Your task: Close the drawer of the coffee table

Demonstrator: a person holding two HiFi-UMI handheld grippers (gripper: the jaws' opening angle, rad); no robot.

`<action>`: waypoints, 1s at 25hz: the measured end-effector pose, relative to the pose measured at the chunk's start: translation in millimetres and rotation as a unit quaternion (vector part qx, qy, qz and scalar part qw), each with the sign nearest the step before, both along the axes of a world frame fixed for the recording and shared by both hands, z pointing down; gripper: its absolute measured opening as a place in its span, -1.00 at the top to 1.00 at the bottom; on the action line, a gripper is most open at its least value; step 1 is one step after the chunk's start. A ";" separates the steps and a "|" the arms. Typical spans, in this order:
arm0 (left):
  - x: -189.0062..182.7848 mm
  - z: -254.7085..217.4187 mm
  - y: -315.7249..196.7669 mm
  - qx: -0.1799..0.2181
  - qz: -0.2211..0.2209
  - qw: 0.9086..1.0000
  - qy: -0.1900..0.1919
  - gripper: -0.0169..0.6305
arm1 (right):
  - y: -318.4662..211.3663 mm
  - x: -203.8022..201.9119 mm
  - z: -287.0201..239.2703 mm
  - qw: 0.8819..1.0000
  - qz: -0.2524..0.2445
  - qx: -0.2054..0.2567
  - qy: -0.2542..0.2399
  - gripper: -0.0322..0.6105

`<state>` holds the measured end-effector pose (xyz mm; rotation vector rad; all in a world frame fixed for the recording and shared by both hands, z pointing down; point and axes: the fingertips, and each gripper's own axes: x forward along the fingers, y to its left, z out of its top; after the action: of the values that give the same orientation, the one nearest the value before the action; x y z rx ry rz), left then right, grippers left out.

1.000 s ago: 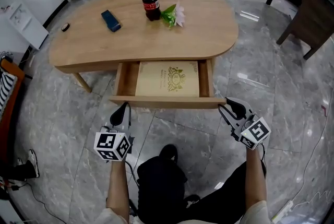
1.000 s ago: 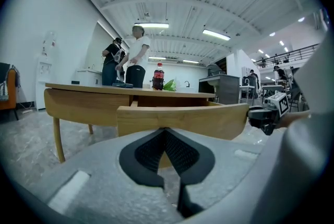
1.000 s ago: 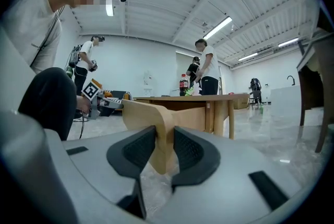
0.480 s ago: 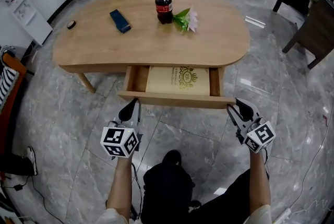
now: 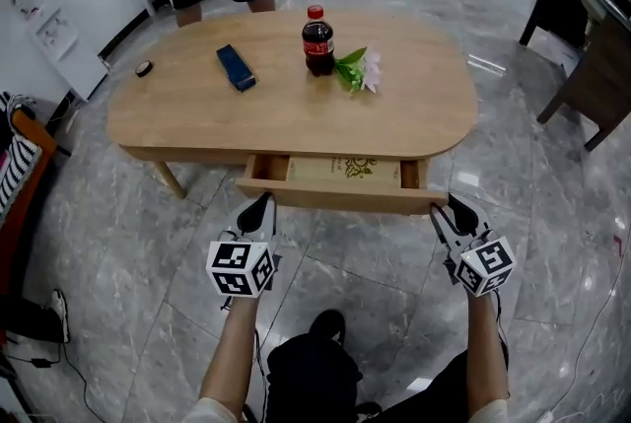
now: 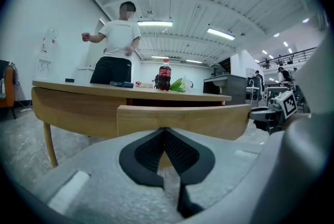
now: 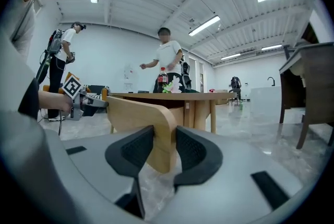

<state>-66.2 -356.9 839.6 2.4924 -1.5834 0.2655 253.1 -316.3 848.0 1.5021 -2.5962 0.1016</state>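
Left hand-held gripper (image 5: 262,202): jaws pressed together, nothing between them, tips against the left part of the drawer (image 5: 340,197) front, low on its face. Drawer: partly open, jutting a little way out from the near edge of the bench (image 5: 296,110); a strip of printed tan lining shows inside. Cola bottle (image 5: 316,41) upright on the bench top. Right hand-held gripper (image 5: 446,206): jaws apart, straddling the rounded right end of the drawer front.
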 end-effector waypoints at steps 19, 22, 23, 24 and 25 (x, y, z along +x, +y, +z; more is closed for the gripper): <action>8.0 -4.7 -53.8 -0.011 0.010 0.999 0.052 0.92 | -56.3 11.4 -3.6 0.999 0.018 -0.025 -0.015 0.45; 8.1 -4.7 -59.3 -0.010 0.008 0.998 0.057 0.92 | -61.0 11.8 -4.1 0.999 0.013 -0.028 -0.010 0.45; 9.2 -5.1 -61.6 -0.009 0.009 0.998 0.057 0.92 | -62.8 13.0 -4.6 1.000 0.011 -0.028 -0.008 0.45; 10.1 -5.6 -63.7 -0.008 0.011 0.998 0.056 0.92 | -64.7 13.7 -4.9 1.000 0.010 -0.028 -0.007 0.45; 10.4 -6.1 -65.5 -0.007 0.012 0.998 0.054 0.92 | -66.5 13.8 -4.9 1.000 0.009 -0.029 -0.005 0.45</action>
<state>-55.8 -422.4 833.5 2.4718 -1.5047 0.1408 266.9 -382.8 843.1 1.5096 -2.5649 0.1841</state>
